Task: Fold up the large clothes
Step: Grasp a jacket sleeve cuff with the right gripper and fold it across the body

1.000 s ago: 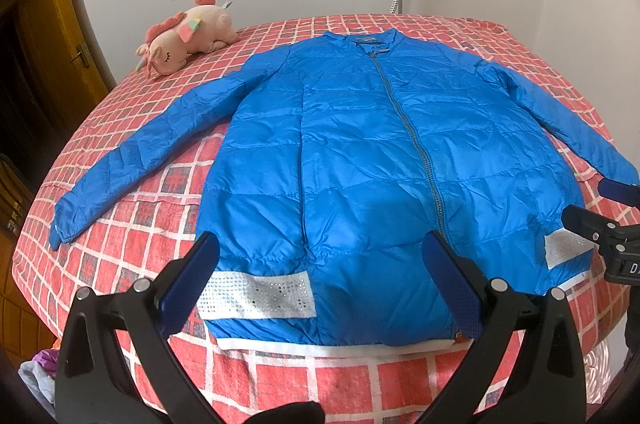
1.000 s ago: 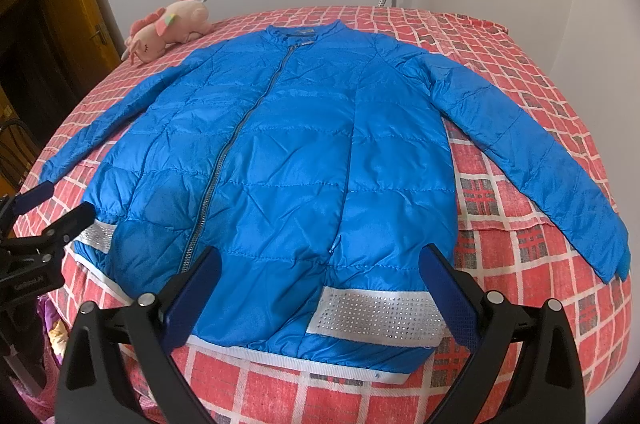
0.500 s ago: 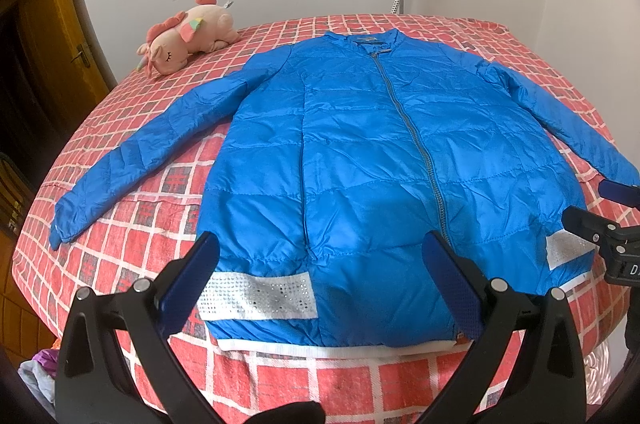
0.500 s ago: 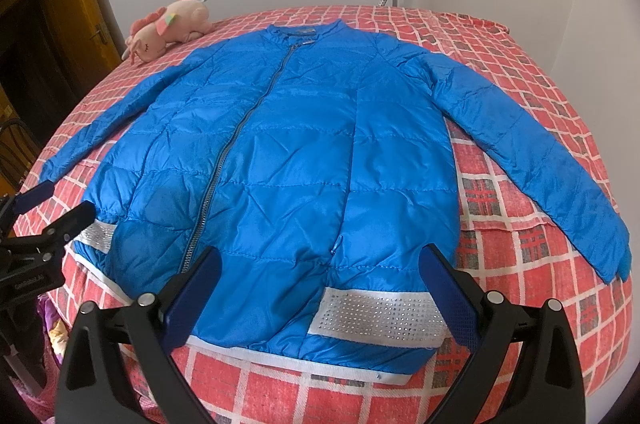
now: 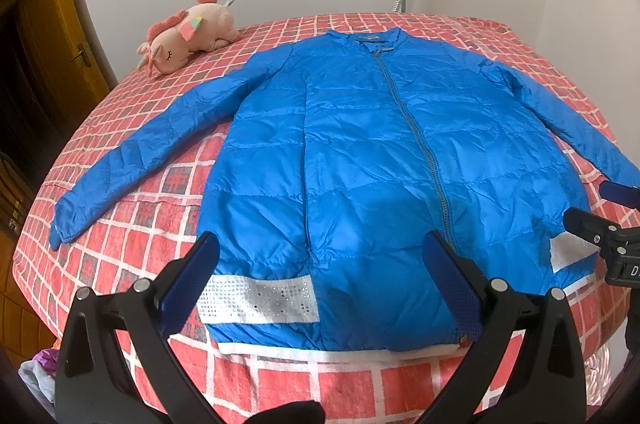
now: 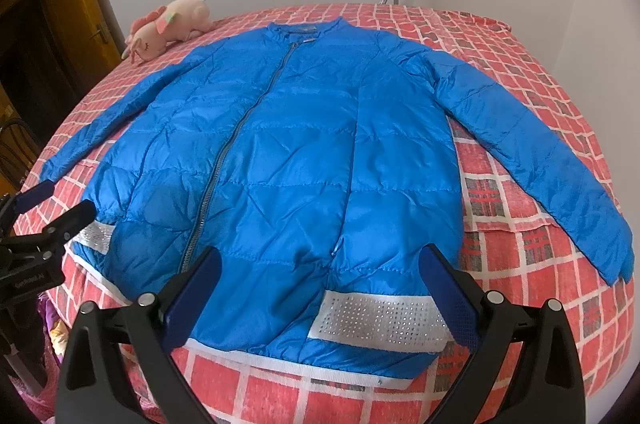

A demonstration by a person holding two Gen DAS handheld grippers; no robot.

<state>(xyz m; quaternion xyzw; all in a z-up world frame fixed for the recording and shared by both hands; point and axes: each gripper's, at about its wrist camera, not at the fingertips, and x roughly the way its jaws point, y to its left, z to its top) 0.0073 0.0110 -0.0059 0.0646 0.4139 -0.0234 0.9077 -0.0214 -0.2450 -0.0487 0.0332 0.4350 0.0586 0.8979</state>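
White wall behind; red checked bedspread (image 5: 132,224) carries the blue quilted zip jacket (image 5: 360,163), flat, sleeves out.

Left wrist view: left gripper (image 5: 320,276) fingers spread, holding nothing, hem between and just beyond the tips. Unchanged across 1 s.

Right wrist view: right gripper (image 6: 320,284) fingers spread, also holding nothing, hem between the tips. Nothing moved; folding not begun, I judge.

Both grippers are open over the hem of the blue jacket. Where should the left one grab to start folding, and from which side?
Take the cuff of the left sleeve with the left gripper, coming from the bed's outer left edge. The jacket lies flat and zipped, sleeves spread outward; the cuff is a thin free end, likely easiest to pinch and carry across the body.
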